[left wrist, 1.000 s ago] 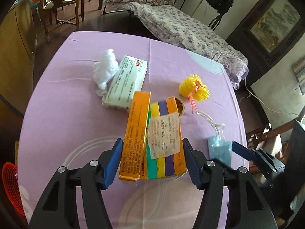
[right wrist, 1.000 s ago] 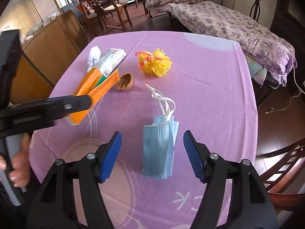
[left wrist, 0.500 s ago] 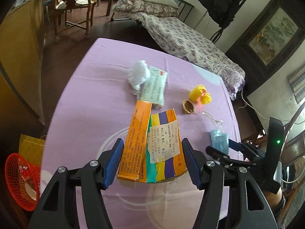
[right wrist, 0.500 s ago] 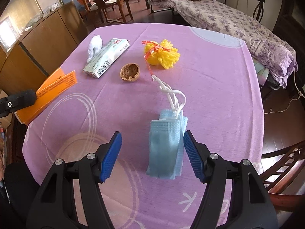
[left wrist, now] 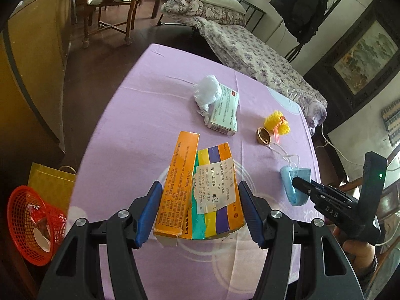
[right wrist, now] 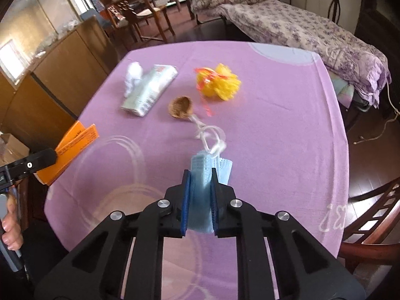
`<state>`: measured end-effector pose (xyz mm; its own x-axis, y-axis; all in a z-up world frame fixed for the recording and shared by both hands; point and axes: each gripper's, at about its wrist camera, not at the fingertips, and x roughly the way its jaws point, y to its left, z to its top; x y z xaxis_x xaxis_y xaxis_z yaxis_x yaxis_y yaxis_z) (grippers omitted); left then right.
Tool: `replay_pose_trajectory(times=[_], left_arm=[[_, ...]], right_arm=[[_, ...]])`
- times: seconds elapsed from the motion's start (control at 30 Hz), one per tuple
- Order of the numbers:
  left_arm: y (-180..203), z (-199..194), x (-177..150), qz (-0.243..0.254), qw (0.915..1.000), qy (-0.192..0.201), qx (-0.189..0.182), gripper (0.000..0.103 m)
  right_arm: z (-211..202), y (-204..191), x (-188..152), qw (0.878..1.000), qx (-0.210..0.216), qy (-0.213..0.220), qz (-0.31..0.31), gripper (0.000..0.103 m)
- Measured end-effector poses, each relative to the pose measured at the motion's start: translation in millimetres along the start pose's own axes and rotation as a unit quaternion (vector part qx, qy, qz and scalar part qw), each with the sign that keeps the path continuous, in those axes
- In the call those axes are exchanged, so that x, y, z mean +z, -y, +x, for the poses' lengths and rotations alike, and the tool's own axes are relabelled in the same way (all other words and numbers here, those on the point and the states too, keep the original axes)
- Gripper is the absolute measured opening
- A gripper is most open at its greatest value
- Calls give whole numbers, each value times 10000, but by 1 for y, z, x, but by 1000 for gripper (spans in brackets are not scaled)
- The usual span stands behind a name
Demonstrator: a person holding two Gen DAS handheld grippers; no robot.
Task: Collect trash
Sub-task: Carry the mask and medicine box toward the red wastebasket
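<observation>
Right gripper (right wrist: 200, 195) closing on blue mask (right wrist: 203, 175), long axis near-far, loops far, over purple table (right wrist: 287, 130); left gripper (left wrist: 198, 212) clamps orange boxes (left wrist: 197, 190).

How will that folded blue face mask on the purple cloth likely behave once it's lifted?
Probably floppy: the blue face mask is thin pleated fabric, already bunching where the right gripper is closing on it. Likely very light for its size. Its white ear loops trail loose toward the walnut shell, so they may dangle or snag it.
</observation>
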<state>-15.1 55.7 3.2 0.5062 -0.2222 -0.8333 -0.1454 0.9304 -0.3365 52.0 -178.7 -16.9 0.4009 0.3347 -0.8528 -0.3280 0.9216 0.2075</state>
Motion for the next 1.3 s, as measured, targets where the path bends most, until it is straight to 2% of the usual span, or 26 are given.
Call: replay_pose_trajectory(times=[0.13, 0.23, 0.4, 0.57, 0.77, 1.07, 1.3], left_arm=[[-7, -18, -3, -49, 9999, 139, -11, 62], [-17, -34, -5, -83, 9997, 248, -16, 62], [-36, -63, -12, -200, 9988, 440, -34, 62], [-62, -89, -23, -360, 9973, 636, 15, 62], [-114, -122, -39, -758, 9934, 850, 170, 62], [-216, -163, -66, -1660, 9784, 1070, 602, 62], [-288, -178, -98, -2361, 9614, 1054, 938, 62]], right_arm=[[-12, -22, -1, 9996, 110, 182, -177, 14], [-22, -38, -5, 9987, 378, 260, -241, 14], [-29, -73, -14, 9964, 700, 171, -454, 14], [-42, -133, -17, 9903, 938, 163, -1007, 14], [-50, -205, -15, 9797, 1176, 136, -1619, 14], [-43, -321, -15, 9560, 1467, -36, -2542, 14], [-25, -395, -20, 9372, 1627, -340, -3066, 14]])
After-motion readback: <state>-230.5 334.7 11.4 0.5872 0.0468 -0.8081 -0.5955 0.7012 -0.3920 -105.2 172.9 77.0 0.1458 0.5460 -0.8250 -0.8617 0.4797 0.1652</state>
